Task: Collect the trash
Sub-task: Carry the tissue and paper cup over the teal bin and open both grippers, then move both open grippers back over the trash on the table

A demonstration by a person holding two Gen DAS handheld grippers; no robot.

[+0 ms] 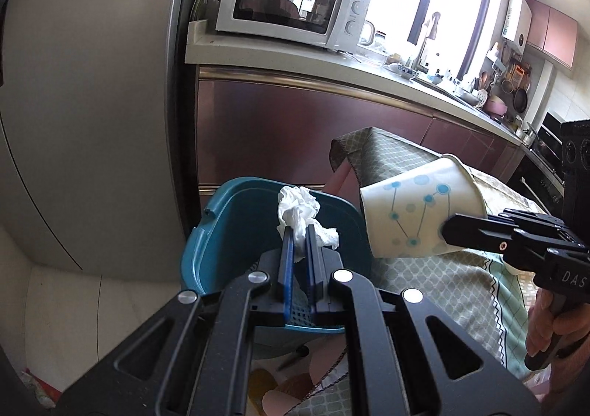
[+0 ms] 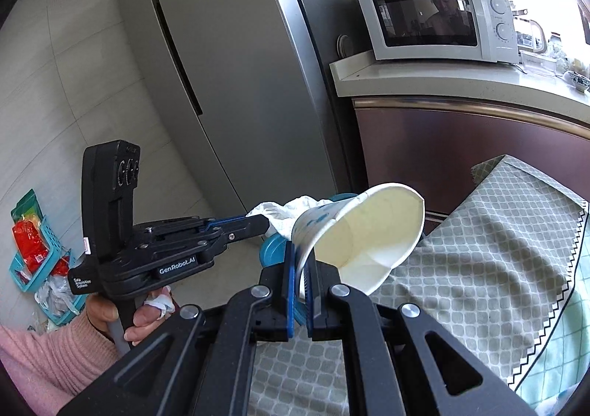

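My left gripper [image 1: 300, 231] is shut on a crumpled white tissue [image 1: 300, 208] and holds it over the open teal bin [image 1: 236, 217]. My right gripper [image 2: 301, 254] is shut on the rim of a white paper cup with blue dots [image 2: 368, 231], tilted on its side above the table edge. In the left wrist view the cup [image 1: 416, 206] hangs just right of the bin, held by the right gripper [image 1: 448, 228]. In the right wrist view the left gripper [image 2: 263, 224] and its tissue [image 2: 291, 208] sit left of the cup; the bin [image 2: 273, 250] is mostly hidden.
A table with a green patterned cloth [image 2: 479, 268] lies to the right. A grey fridge [image 2: 228, 66] stands left, with a counter and microwave [image 2: 435, 20] behind. A teal basket of litter [image 2: 33, 254] sits on the floor at far left.
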